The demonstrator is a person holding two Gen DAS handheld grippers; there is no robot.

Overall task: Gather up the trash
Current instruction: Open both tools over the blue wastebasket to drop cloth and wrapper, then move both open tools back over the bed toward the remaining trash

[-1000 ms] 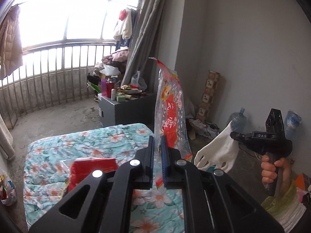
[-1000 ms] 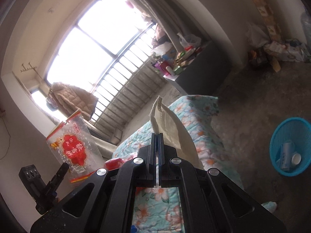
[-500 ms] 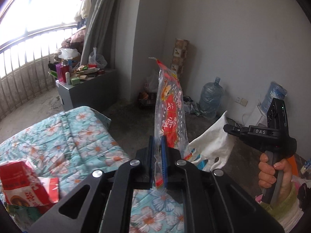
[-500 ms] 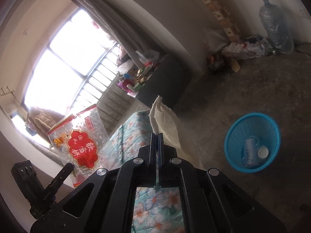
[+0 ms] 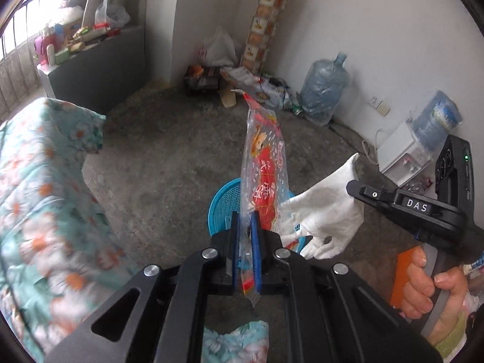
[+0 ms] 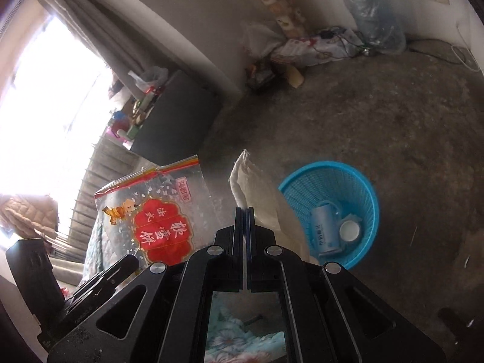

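Observation:
My left gripper (image 5: 245,220) is shut on a clear snack bag with a red label (image 5: 263,169), held upright in the air above a blue mesh bin (image 5: 224,202) on the floor. The bag also shows in the right wrist view (image 6: 157,211). My right gripper (image 6: 245,211) is shut on a white glove (image 6: 257,190), which also shows in the left wrist view (image 5: 326,211). In the right wrist view the blue bin (image 6: 357,181) stands just right of the glove and holds a white bottle (image 6: 325,227) and a small cup (image 6: 349,231).
A bed with a floral cover (image 5: 45,196) lies at the left. A grey cabinet (image 5: 99,69) with clutter stands by the window. Water jugs (image 5: 323,90), a box stack (image 5: 266,21), bags and a white dispenser (image 5: 402,151) line the far wall. Bare concrete floor (image 5: 169,151) lies between.
Both grippers have swung right, away from the bed and window, toward the floor. The blue bin has come close under the held bag and glove.

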